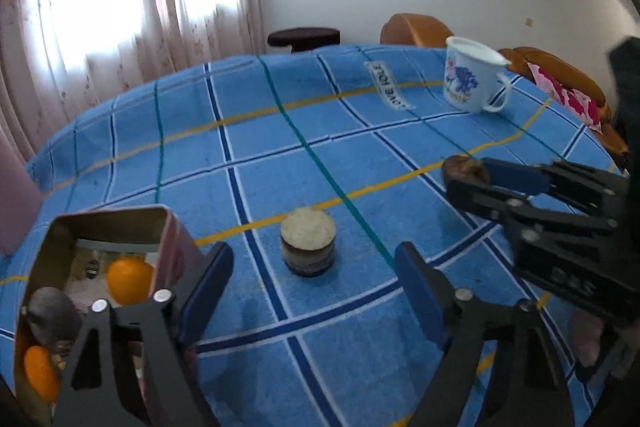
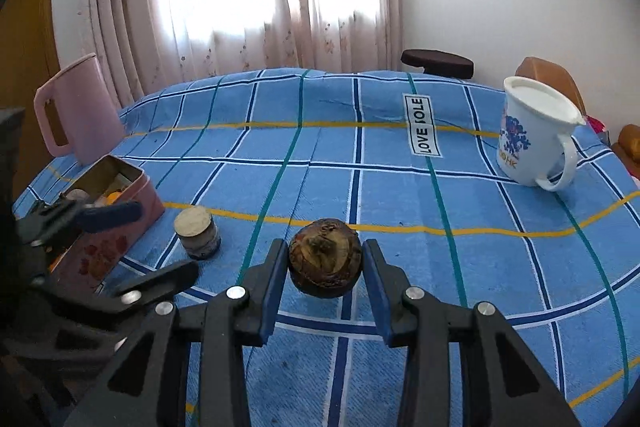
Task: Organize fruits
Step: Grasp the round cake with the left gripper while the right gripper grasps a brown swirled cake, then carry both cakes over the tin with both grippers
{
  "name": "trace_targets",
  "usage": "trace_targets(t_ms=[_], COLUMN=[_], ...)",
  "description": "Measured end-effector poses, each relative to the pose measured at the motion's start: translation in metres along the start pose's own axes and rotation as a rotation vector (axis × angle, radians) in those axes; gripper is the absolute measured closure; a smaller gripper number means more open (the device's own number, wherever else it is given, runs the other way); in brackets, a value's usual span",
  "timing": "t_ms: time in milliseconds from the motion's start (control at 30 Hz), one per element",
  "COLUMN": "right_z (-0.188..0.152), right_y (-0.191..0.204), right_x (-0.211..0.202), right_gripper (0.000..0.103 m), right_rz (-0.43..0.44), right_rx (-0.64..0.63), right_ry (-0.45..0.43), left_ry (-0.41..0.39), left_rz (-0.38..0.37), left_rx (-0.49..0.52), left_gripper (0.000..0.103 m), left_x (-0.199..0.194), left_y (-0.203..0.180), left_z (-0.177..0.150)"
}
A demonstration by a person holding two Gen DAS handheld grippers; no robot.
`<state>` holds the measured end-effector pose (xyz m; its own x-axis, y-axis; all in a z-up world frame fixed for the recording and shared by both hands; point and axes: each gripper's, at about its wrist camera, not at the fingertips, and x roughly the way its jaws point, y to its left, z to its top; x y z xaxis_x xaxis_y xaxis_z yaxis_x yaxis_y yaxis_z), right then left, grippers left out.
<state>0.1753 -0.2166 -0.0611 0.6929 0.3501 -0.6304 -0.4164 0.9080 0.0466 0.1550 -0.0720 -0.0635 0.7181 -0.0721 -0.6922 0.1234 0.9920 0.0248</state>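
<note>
My right gripper (image 2: 325, 267) is shut on a dark brown round fruit (image 2: 325, 263), held just above the blue checked tablecloth; it shows from the side in the left wrist view (image 1: 466, 173). My left gripper (image 1: 314, 267) is open and empty, beside an open pink tin box (image 1: 176, 239). The box holds an orange fruit (image 1: 130, 279), another orange piece (image 1: 40, 373) and a dark fruit (image 1: 52, 315). The box also shows in the right wrist view (image 2: 120, 223), with the left gripper (image 2: 132, 239) next to it.
A small jar with a pale lid (image 1: 308, 241) stands between the box and the held fruit. A white mug with a blue print (image 2: 532, 139) stands at the far right. A pink jug (image 2: 76, 107) stands at the far left. Chairs stand behind the table.
</note>
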Motion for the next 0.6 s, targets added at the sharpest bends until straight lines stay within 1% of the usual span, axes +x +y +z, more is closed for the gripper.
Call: trace_targets(t_ms=[33,100,167,233,333,400,433,533,600], right_z=[0.000,0.000,0.000,-0.001,-0.001,-0.001,-0.001,-0.001,-0.002], right_y=[0.001,0.000,-0.001,-0.001,0.000,0.001,0.001,0.001,0.001], right_x=[0.000,0.000,0.000,-0.001,-0.001,-0.002,-0.003,-0.007,-0.011], right_gripper=[0.063,0.063,0.063,0.063,0.063,0.063,0.063,0.063,0.063], right_rz=[-0.001,0.002,0.001,0.001,-0.005,-0.004,-0.001,0.009,0.018], right_rx=[-0.003,-0.001,0.004,0.000,-0.008,-0.011,-0.010,-0.008,-0.011], right_ry=[-0.001,-0.003,-0.004,-0.007,-0.008,-0.011,-0.015,-0.040,-0.058], left_ry=[0.012,0.027,0.040,0.071,0.095,0.098,0.096,0.084,0.060], left_rz=[0.002,-0.004,-0.009,-0.026,-0.041,-0.042,-0.044,-0.061,-0.062], left_rx=[-0.004,-0.006,-0.026,-0.056,-0.070,-0.072,-0.074,-0.070,-0.064], left_gripper=[0.029,0.035,0.036,0.048,0.058,0.061,0.066,0.066,0.066], left_x=[0.004,0.009,0.016,0.024,0.031,0.032,0.032,0.027,0.021], left_y=[0.000,-0.001,0.001,0.006,0.007,0.007,0.008,0.008,0.008], left_z=[0.001,0.003,0.006,0.009,0.011,0.011,0.011,0.009,0.008])
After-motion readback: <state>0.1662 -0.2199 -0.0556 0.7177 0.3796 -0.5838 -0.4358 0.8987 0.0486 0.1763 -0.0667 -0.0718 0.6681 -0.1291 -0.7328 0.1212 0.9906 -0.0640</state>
